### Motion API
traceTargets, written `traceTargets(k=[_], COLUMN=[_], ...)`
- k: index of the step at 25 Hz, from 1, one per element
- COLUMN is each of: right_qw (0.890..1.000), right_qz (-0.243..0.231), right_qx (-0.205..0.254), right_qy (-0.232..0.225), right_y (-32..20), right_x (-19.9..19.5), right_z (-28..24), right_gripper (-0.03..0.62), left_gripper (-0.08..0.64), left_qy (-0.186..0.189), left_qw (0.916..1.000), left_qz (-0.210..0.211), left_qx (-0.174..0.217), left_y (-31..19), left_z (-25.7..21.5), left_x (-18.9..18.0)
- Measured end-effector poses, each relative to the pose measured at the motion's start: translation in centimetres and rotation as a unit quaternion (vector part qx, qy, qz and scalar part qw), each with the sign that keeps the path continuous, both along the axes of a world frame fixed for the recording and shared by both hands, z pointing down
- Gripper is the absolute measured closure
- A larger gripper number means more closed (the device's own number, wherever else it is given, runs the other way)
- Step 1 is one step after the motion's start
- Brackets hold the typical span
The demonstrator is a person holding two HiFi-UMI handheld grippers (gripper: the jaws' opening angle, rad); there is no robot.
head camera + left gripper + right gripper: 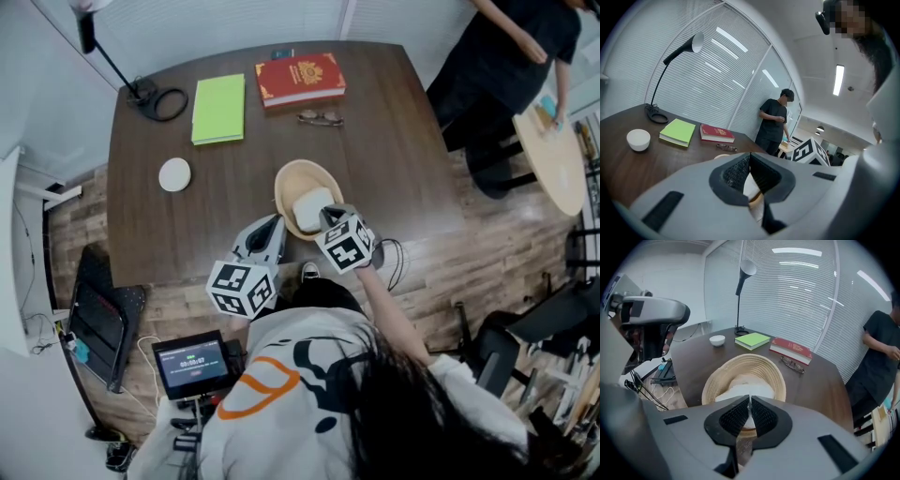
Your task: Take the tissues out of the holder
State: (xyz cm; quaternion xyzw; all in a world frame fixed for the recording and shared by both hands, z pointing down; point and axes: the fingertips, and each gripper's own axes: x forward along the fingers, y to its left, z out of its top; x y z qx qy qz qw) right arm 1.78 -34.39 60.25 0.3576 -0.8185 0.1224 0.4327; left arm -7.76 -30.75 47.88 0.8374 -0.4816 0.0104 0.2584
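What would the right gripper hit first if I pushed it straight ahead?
The white tissues in the woven holder, directly ahead of the right gripper. Its shut jaws seem to pinch a top sheet, though depth is hard to judge.

You've got one desk (394,159), one holder (281,184), one stack of tissues (311,208), one red book (300,80), one green book (218,108), one bowl (174,174), one pair of glasses (321,118), one lamp (142,92).

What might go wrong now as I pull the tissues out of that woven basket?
1. The right claw seems to pinch only a thin fold of the tissues, so the fold may tear or slip free.
2. The basket sits near the table edge, and the left claw does not visibly hold it, so pulling could drag or tip it.
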Motion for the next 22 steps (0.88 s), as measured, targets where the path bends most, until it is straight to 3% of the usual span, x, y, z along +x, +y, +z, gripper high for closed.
traceTargets(k=[13, 22], right_qw=[0.997, 0.99], right_qz=[0.021, 0.065], right_qx=[0.024, 0.057], right_qy=[-0.066, -0.112], right_y=[-0.7, -1.1], right_x=[-0.1, 2.6], right_z=[-4.8, -9.4], right_gripper=[0.575, 0.574], left_gripper=[0.56, 0.56], left_qy=[0.0, 0.0], left_qw=[0.9998, 0.9987], left_qz=[0.021, 0.051], left_qx=[0.004, 0.005], left_y=[-0.4, -0.5], left_z=[-0.1, -0.4], left_x=[1.3, 3.5])
